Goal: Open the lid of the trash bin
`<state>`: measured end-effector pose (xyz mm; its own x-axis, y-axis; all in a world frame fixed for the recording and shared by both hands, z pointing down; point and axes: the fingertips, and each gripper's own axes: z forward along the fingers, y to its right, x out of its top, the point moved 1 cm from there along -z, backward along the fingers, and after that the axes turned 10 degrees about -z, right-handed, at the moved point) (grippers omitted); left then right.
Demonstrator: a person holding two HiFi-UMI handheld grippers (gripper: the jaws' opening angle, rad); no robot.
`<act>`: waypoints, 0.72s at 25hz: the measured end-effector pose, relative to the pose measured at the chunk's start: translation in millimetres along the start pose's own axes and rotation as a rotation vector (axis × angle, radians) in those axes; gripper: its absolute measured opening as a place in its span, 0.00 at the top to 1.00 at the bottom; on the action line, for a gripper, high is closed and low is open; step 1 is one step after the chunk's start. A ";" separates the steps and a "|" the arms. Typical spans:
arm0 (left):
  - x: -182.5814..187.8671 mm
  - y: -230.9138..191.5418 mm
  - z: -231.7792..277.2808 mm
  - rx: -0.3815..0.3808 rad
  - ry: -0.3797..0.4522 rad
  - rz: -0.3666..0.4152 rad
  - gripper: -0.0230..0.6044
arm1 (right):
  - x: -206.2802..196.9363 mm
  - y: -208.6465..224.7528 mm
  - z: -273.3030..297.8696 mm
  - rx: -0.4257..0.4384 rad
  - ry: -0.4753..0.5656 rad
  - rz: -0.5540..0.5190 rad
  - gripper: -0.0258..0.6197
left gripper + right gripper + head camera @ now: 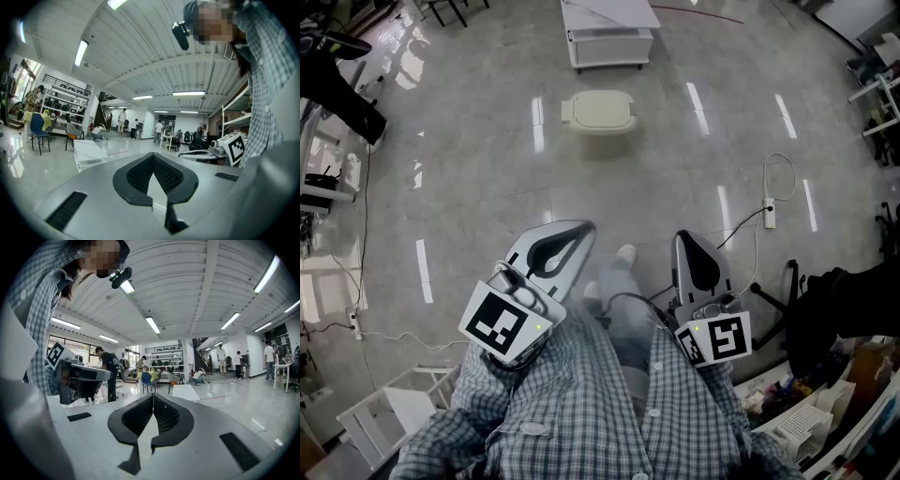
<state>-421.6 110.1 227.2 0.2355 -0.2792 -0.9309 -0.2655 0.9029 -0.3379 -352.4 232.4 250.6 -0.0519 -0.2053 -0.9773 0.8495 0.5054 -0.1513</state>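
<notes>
Left gripper (152, 155), a smooth grey-white plastic shell with black ribbed pads, has its jaws pressed together on nothing. Our right gripper (153, 395) matches it, tips meeting and empty. We hold both near our checked cloth shirt (581, 412). The cream, rounded-rectangular plastic trash bin (598, 111) sits far centre on the glossy grey floor (487, 169), lid down, well apart from both. A white power strip (770, 216) lies right.

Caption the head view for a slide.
Left tool and right tool, shut and empty, well short of the closed cream plastic trash bin.
</notes>
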 end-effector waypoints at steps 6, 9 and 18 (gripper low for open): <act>2.9 -4.9 21.7 -0.002 0.014 -0.001 0.96 | -6.7 16.8 13.1 0.011 -0.007 0.002 0.93; 3.2 -6.4 33.0 -0.014 -0.013 0.013 0.96 | -9.9 23.6 24.5 0.028 -0.020 0.005 0.93; 29.6 -27.4 83.2 -0.017 0.043 0.010 0.96 | -5.6 62.1 59.0 0.052 -0.032 -0.004 0.93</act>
<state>-329.5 104.3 220.4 0.1924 -0.2844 -0.9392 -0.2834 0.9002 -0.3306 -268.4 215.5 255.4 -0.0395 -0.2347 -0.9713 0.8753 0.4607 -0.1469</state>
